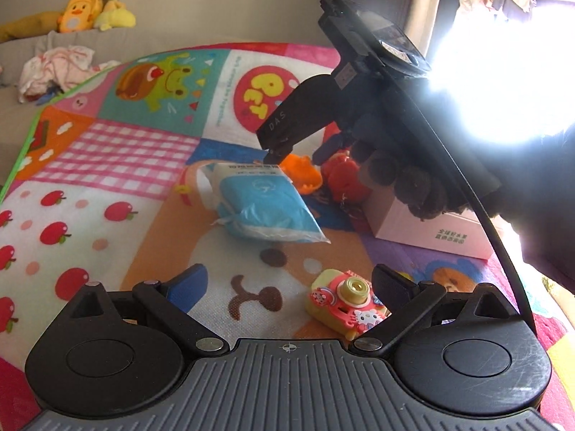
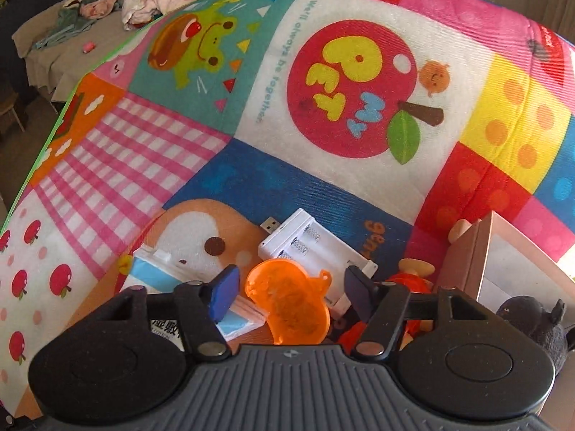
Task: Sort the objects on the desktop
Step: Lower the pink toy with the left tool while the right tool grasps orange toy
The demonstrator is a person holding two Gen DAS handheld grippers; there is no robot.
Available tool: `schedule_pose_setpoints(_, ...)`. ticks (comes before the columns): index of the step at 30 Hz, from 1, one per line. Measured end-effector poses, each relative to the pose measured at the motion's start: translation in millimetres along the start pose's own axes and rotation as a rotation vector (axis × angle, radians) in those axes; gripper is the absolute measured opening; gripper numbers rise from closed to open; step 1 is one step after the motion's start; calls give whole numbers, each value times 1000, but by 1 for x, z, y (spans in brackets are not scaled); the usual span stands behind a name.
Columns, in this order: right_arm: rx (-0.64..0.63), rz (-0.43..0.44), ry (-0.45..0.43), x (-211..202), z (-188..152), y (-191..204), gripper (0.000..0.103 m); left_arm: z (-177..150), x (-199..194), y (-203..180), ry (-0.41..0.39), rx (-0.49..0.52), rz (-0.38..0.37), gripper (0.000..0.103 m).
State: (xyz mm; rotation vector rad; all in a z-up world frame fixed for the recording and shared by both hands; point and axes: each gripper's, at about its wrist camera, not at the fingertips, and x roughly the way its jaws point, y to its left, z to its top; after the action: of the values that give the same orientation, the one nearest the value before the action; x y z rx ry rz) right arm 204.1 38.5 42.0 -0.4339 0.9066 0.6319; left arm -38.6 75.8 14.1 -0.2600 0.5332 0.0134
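Grippers both gaping wide, gripping nothing. Right gripper (image 2: pixel 289 292) hovering over orange plastic piece (image 2: pixel 289 301) beside white battery charger (image 2: pixel 312 248). Left gripper (image 1: pixel 287 283) hanging above patchwork mat (image 1: pixel 143 151), toy camera (image 1: pixel 346 303) lying near right finger; blue-white packet (image 1: pixel 258 204) lying mid-mat.

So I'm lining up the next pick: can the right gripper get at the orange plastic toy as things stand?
Probably yes. The right gripper is open with the orange plastic toy right between its fingers and nothing over it. The white battery charger and the red doll crowd close beside it.
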Motion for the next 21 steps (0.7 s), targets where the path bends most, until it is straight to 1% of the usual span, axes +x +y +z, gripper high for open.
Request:
schedule_pose_setpoints(4,-14,-26,-48,-19,-8,0,51,0,1,1,2,-6,0,101)
schedule_pose_setpoints(7,10,-13,-115,-53,-18,-9,51,-1,1,0,2,-1,4,101)
schedule_pose_setpoints(9,24,-2,-179,-88,-35,-19,51,-1,2,-1,4,3,6,101)
schedule_pose_setpoints(11,38,28,-230,-120,-57,-28,51,-1,2,-1,7,4,7,101)
schedule_pose_setpoints(13,69,43,-266,-149,-86,-39,51,-1,2,-2,10,5,8,101)
schedule_pose_setpoints(15,114,38,-283,-174,-124,-51,51,-1,2,-3,11,15,3,101)
schedule_pose_setpoints(17,166,16,-273,-186,-159,-62,51,-2,1,-6,12,34,-2,101)
schedule_pose_setpoints(19,230,-4,-240,-191,-197,-74,51,-3,1,-13,17,62,-4,101)
schedule_pose_setpoints(21,276,-42,-207,-190,-230,-80,51,-4,2,-19,46,68,-33,101)
